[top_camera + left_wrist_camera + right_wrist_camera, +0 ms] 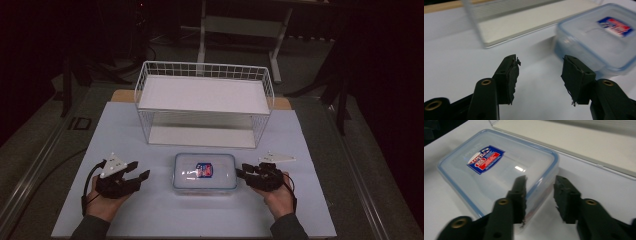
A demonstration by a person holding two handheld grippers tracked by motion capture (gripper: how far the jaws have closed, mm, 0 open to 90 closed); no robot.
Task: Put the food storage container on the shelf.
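Note:
A clear plastic container with a blue-rimmed lid and a red and blue label lies flat in the middle of the white mat. My left gripper rests a little to its left, pointing toward it. In the left gripper view the left gripper is open, with bare mat between the jaws and the container off to the right. My right gripper is at the container's right end. In the right gripper view the right gripper is open, its jaws straddling a corner of the container without pressing on it.
A white wire rack with two shelves stands behind the container, its lower shelf close by. The white mat covers the table, and a wooden edge shows at the back. Beyond the mat's edges the surroundings are dark.

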